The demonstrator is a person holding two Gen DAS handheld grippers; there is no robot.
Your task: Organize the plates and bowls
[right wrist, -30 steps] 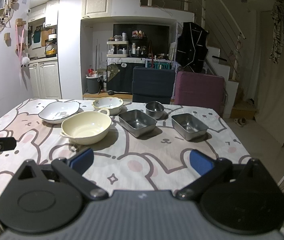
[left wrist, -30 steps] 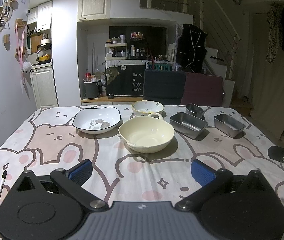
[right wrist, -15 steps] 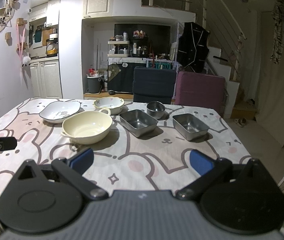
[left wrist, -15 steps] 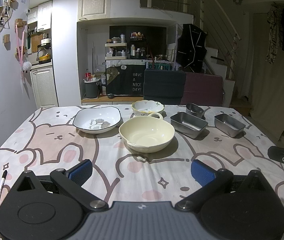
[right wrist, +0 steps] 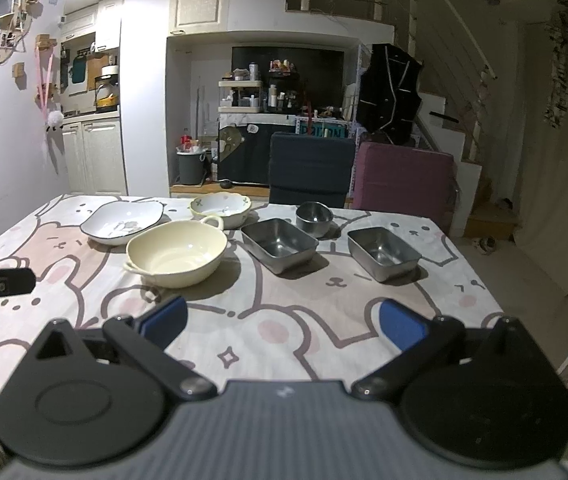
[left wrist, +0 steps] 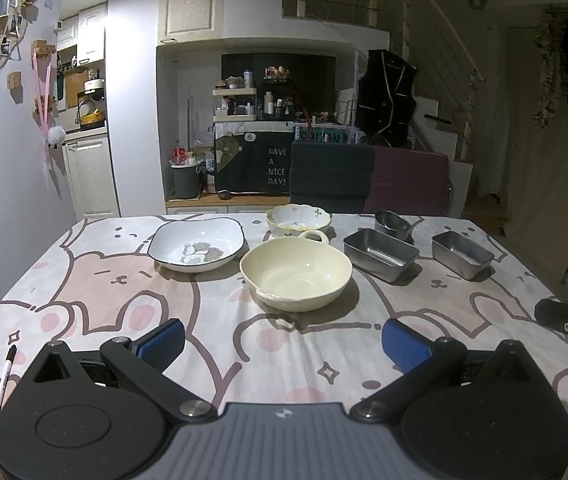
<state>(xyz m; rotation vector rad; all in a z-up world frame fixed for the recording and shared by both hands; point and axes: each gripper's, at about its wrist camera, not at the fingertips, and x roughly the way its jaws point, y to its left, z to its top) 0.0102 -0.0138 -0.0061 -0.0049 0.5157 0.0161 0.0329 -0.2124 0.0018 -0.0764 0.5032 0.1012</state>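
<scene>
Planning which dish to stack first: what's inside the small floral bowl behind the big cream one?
The floral bowl holds yellowish residue on its inner wall. Its near floor is hidden by its own rim and by the cream bowl's loop handle. The cream bowl itself looks empty.

The near half of the cartoon-bear tablecloth (left wrist: 96,280) lies bare up to the round cream ceramic bowl (left wrist: 296,274). Behind, dishes crowd the far edge; a black marker pen (left wrist: 4,380) lies at the near left corner.
</scene>
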